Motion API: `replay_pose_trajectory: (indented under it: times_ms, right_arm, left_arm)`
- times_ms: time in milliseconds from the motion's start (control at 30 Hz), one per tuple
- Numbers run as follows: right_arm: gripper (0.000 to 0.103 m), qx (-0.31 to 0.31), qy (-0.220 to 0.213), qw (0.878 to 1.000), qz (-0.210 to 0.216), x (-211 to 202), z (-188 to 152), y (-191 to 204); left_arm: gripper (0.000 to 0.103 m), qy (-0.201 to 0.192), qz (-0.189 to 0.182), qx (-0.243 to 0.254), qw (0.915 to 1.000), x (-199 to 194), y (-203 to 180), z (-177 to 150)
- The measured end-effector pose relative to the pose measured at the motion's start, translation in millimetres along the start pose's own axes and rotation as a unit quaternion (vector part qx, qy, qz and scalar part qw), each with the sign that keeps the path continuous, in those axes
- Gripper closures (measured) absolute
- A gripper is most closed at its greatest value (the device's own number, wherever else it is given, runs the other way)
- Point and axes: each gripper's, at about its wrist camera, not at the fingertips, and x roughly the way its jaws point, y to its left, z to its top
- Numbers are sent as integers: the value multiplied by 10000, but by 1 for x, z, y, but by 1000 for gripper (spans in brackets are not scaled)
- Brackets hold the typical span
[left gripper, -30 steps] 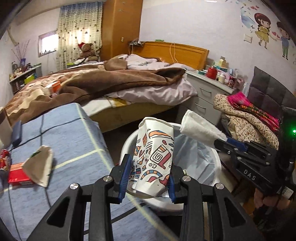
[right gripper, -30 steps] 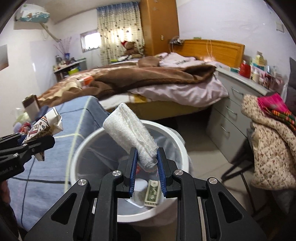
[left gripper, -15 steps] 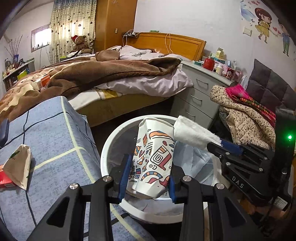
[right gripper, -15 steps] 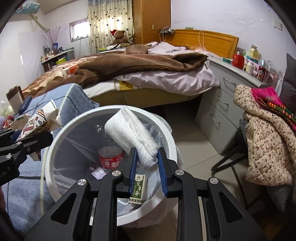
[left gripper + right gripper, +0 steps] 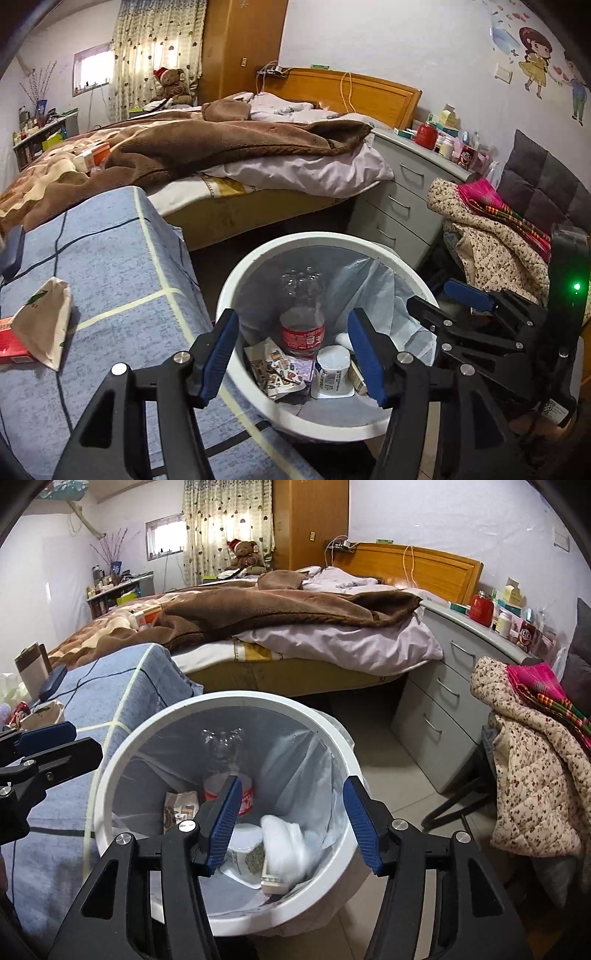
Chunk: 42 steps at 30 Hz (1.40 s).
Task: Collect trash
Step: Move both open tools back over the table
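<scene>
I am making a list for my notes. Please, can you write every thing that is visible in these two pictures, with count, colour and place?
round white plastic bin: one, white, on floor beside blue cloth.
clear plastic bottle: one, red label, inside bin.
crumpled patterned paper cup: one, multicolour, bin bottom.
white tissue wad: one, white, inside bin.
small paper bag: one, beige, on blue checked cloth.
grey drawer chest: one, beside bed.
brown blanket: one, on bed.
left gripper: jaws opening, empty, over bin.
right gripper: jaws opening, empty, over bin.
</scene>
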Motion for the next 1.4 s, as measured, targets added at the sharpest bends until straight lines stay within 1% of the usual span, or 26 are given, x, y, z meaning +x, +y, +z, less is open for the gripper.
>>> replay_pose_trajectory:
  times_ms: [267,433,533,667,767,1033,1133,1233,1267,1400]
  right_arm:
    - [44,3,-104,9999,85,-4,4,11]
    - [44,-68,-223,9995,191,-11,6,27]
    - [44,-105,-257,9991,307,-13,7,37]
    - [44,-191,-320,9984,430,-15,10,52]
    - [44,-249,-360,9975,562,-15,12,64]
    - [44,-429,-402,9935,970,-12,18,102]
    - [42,-535,-399,9915,1119,-12,20,117]
    - [41,-550,-392,9901,1233,-10,23,127]
    - [41,-551,-366,9886,1350,-8,24,135]
    - [41,-638,-282,9863,1498,-1,28,157]
  left_arm:
    - [39,-196,152,-104,9996,-24,15,-3]
    - [38,-347,378,-183,9985,-41,30,-8]
    - [37,-411,449,-254,9978,-51,40,-11]
    - [37,-510,673,-336,9959,-64,55,-16]
    - [37,-555,740,-470,9946,-73,68,-21]
    - [36,-701,1230,-821,9865,-100,111,-35]
    - [35,-737,1386,-970,9828,-109,129,-42]
    - [35,-743,1562,-1150,9782,-118,150,-49]
    - [35,-743,1631,-1232,9761,-121,159,-51]
    - [33,-748,1874,-1443,9687,-132,185,-60]
